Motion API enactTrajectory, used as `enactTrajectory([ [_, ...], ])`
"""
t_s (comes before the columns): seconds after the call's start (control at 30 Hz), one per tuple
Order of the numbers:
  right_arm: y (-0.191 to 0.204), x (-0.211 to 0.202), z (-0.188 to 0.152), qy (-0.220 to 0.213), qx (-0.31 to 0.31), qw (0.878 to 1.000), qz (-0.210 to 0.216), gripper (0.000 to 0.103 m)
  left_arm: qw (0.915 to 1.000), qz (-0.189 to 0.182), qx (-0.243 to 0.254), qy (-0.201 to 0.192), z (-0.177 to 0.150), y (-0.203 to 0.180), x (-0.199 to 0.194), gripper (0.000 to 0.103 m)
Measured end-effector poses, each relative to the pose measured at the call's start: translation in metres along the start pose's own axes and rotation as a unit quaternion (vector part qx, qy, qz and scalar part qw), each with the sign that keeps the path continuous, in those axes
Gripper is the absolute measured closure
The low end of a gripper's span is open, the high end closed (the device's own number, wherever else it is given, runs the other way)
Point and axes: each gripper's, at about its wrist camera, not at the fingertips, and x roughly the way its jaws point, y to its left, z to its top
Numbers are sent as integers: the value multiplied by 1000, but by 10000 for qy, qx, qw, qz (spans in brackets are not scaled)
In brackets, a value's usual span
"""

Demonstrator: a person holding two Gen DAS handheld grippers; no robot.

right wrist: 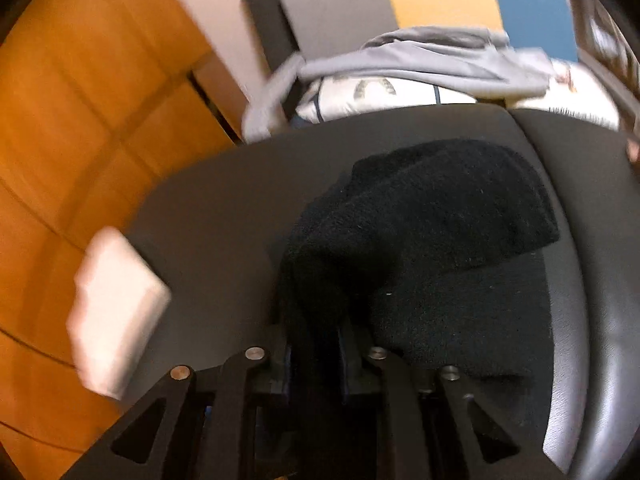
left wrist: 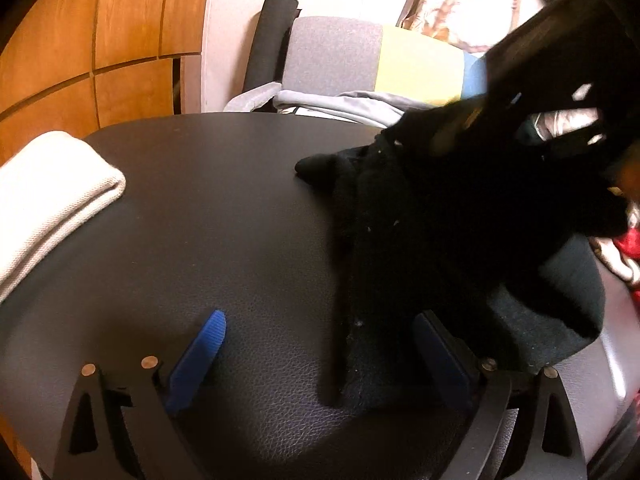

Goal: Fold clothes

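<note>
The left gripper is spread wide at the bottom of the left wrist view, its blue fingertips well apart above the black table and gripping nothing; an edge of the black garment lies between them. The garment occupies the centre right of that frame, partly lifted toward the upper right, where the right gripper appears as a blurred dark shape. In the right wrist view, the right gripper sits at the bottom centre with its jaws drawn narrow, clamping a fold of the black garment; the remainder of the cloth spreads across the table toward the centre right. A folded white towel rests at the left edge of the table in the left wrist view and appears blurred at the lower left in the right wrist view. Behind the table, at the top centre, a grey chair carries a grey garment draped over a white item bearing a dark printed mark that cannot be read. No legible brand or label is visible. Wooden panelling fills the upper left.
</note>
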Motion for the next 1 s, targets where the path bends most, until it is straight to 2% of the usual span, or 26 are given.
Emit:
enactTrajectory([
  [0.07,21,20,-14,298,-493,9972,-469,75,10000,-74,-50,-23,0,2,0,5],
  [0.13,33,26,-24,454,-725,9946,-582,70,9998,-148,-101,-46,0,4,-1,5],
  [0.2,39,23,-30,550,-835,9938,-481,67,9996,-222,-151,-69,0,5,-1,5],
  [0.27,38,4,-33,411,-918,9947,-192,67,9993,-295,-201,-93,0,7,-1,5],
  [0.33,34,-20,-37,184,-969,9950,177,67,9977,-497,-451,-100,-1,14,-6,5],
  [0.4,20,-51,-42,-175,-886,9938,647,67,9950,-703,-707,-107,-1,22,-12,5],
  [0.47,-7,-76,-50,-538,-715,9917,922,67,9911,-908,-963,-113,-1,29,-18,5],
  [0.6,-76,-98,-81,-1021,27,9908,890,67,9802,-1315,-1472,-126,-2,43,-29,5],
  [0.73,-131,-99,-125,-1091,802,9818,1331,67,9675,-1690,-1880,-63,0,51,-36,5],
  [0.9,-135,-86,-159,-889,606,9853,1326,73,9578,-2044,-1995,327,13,33,-31,5],
  [1.0,-127,-78,-165,-911,307,9875,1251,73,9683,-1875,-1538,596,26,8,-18,5],
])
